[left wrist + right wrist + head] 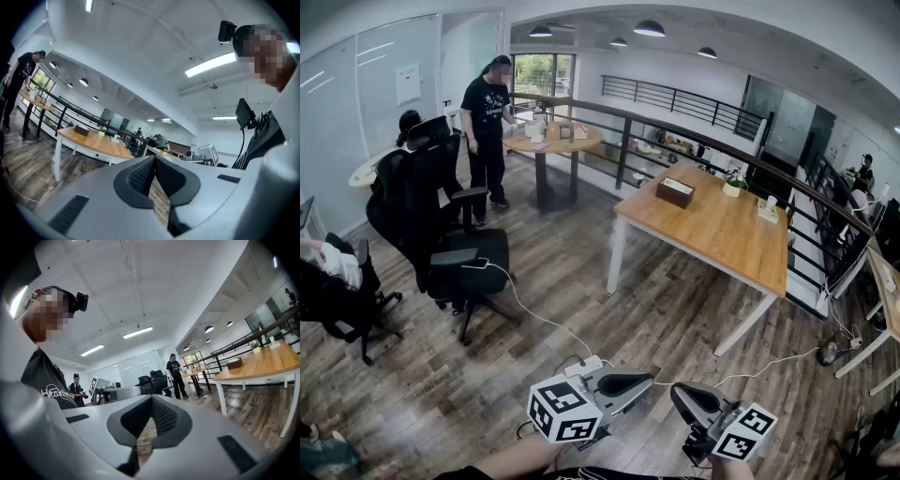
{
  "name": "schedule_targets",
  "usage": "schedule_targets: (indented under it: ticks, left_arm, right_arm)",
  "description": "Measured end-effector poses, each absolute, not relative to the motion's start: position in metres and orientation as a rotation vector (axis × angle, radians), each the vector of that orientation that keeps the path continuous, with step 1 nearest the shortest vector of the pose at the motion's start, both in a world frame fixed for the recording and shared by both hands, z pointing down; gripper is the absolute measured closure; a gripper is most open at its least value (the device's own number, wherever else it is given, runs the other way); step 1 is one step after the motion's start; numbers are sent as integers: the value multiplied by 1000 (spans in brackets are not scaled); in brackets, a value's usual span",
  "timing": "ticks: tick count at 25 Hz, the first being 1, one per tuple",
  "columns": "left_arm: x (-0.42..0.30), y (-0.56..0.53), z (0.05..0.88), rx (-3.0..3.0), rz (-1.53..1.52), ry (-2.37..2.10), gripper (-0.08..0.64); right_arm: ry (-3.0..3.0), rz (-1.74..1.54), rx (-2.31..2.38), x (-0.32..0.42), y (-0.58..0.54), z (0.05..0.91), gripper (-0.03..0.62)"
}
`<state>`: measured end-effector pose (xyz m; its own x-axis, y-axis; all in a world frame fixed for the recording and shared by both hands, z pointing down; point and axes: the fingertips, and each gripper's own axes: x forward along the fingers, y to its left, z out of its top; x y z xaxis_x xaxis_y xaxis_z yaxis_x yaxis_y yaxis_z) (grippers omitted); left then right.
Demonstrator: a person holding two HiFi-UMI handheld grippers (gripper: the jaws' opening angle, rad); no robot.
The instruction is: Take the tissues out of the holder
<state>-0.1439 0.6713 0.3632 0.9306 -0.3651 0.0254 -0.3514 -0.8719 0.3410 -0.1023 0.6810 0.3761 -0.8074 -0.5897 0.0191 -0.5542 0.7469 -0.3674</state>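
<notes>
Held left gripper (642, 382) and right gripper (680, 394) low over floor (628, 309), both jaws closed and empty, well apart from holder (675, 191) on table (722, 234).

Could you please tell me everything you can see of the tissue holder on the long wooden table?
The tissue holder is a dark brown rectangular box that looks like wood. Something white, probably tissue, shows at an opening in its top. It rests flat near the far end of the light wooden table, close to the railing. Only the tabletop touches it. A small potted plant stands apart from it, further along the same edge. Finer detail is too small to tell.
</notes>
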Motion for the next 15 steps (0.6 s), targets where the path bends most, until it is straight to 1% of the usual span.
schedule_targets:
  ticks: [15]
  left_arm:
    - [-145,670,364,2756,-29,-503,546]
  right_arm:
    - [2827,-524,-971,-103,676,373,577]
